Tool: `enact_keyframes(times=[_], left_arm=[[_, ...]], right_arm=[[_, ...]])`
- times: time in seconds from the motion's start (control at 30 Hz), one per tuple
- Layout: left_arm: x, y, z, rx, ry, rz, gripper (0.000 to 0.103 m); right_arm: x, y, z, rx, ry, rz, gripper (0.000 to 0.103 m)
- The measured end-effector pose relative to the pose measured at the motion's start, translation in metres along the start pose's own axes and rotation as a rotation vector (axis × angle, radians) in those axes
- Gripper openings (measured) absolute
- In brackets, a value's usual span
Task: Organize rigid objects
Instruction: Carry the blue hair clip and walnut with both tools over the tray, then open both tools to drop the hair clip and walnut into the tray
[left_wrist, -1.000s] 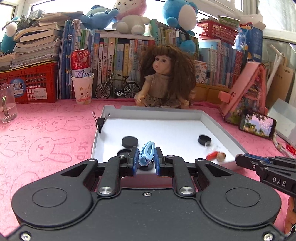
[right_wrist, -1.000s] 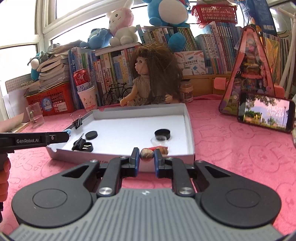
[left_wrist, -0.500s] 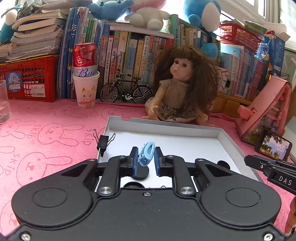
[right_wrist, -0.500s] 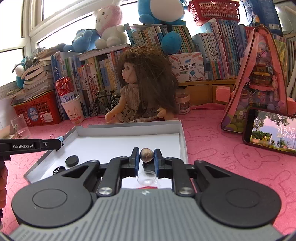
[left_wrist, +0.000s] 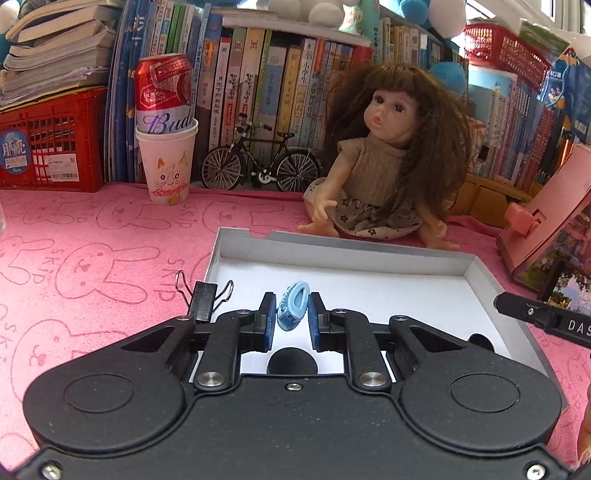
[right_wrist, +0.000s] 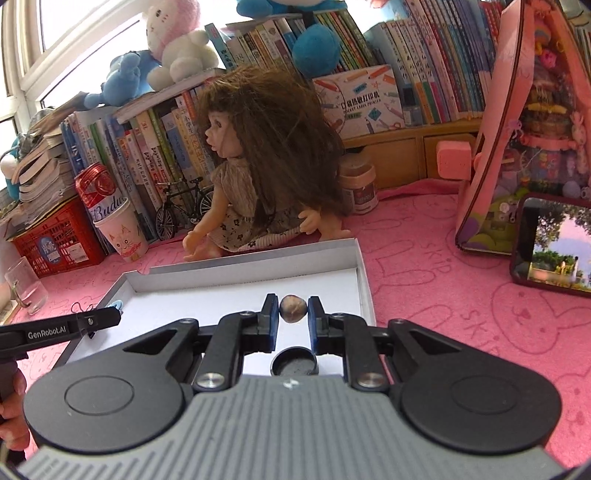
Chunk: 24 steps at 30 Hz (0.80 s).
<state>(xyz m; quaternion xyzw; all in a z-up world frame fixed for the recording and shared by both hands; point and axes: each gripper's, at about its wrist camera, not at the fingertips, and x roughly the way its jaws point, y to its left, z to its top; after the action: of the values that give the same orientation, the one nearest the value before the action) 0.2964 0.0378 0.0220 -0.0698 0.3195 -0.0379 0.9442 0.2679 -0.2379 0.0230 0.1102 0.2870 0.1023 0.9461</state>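
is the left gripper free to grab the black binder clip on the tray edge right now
Probably not: the left gripper is shut on a blue hair clip. The binder clip sits close by, unobstructed.

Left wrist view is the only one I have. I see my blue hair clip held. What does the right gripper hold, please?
Observer: The right gripper is shut on a small brown ball.
Operator: What lies below it?
Observer: A black round cap, open side up, in the white tray.
Operator: Anything behind the doll?
Observer: A small jar stands behind the doll, by the wooden drawers.
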Motion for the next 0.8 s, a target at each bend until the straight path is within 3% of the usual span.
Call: enact_keyframes(times=[0.43, 0.53, 0.57, 0.6, 0.73, 0.8], left_arm=[[0.022, 0.0, 0.001, 0.001, 0.082, 0.008, 0.017], [0.024, 0.0, 0.0, -0.014, 0.089, -0.005, 0.018], [0.024, -0.001, 0.0, -0.018, 0.089, -0.008, 0.018], [0.022, -0.001, -0.001, -0.018, 0.085, -0.01, 0.02], [0.011, -0.003, -0.001, -0.001, 0.05, -0.024, 0.042], [0.006, -0.004, -0.001, 0.0, 0.038, -0.031, 0.044]], right_arm=[[0.029, -0.01, 0.008, 0.07, 0.098, 0.003, 0.021], [0.029, -0.01, 0.007, 0.083, 0.098, 0.004, 0.026], [0.029, -0.01, 0.006, 0.09, 0.096, 0.007, 0.035], [0.027, -0.011, 0.006, 0.098, 0.093, 0.013, 0.047], [0.018, -0.011, 0.006, 0.098, 0.07, 0.025, 0.053], [0.013, -0.01, 0.005, 0.093, 0.061, 0.033, 0.055]])
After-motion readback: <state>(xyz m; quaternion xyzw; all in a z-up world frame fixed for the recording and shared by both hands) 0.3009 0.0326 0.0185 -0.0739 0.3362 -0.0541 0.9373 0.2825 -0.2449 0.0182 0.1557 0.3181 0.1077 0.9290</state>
